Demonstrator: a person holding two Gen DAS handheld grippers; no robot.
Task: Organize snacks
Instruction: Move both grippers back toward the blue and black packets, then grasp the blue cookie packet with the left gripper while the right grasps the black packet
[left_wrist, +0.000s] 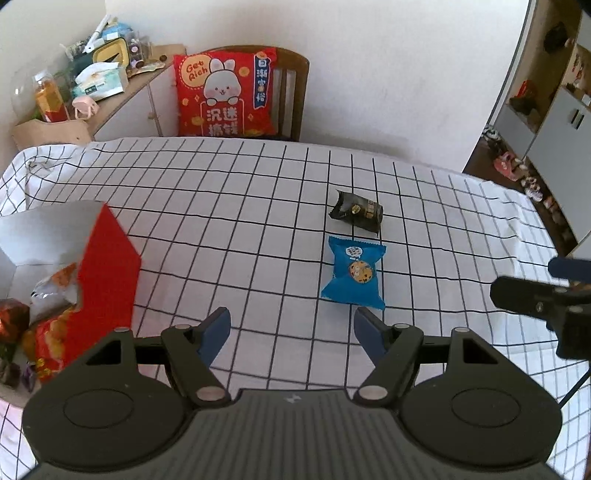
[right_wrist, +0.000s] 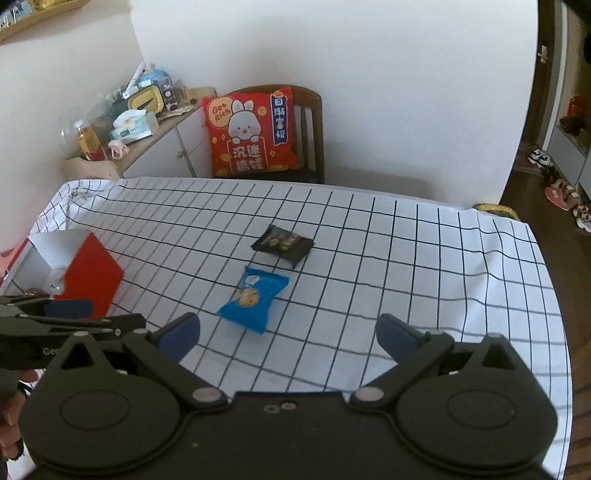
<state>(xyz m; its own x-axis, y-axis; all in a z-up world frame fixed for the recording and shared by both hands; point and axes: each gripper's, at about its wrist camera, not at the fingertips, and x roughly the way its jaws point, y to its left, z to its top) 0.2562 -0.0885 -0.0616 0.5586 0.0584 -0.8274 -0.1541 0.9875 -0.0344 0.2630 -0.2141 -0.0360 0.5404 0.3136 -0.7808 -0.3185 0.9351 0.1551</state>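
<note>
A blue cookie packet (left_wrist: 354, 275) lies on the checked tablecloth, with a black snack packet (left_wrist: 357, 210) just behind it. Both show in the right wrist view, the blue packet (right_wrist: 255, 300) and the black packet (right_wrist: 283, 244). A red box (left_wrist: 99, 280) with a white inside stands at the left and holds several snack packets (left_wrist: 44, 325); it also shows in the right wrist view (right_wrist: 88, 280). My left gripper (left_wrist: 291, 332) is open and empty, just short of the blue packet. My right gripper (right_wrist: 288, 334) is open and empty, to the right of the blue packet.
A wooden chair with a red rabbit cushion (left_wrist: 225, 96) stands behind the table's far edge. A cluttered sideboard (left_wrist: 110, 92) is at the back left. The table's right edge (right_wrist: 546, 295) drops to a wooden floor with shoes.
</note>
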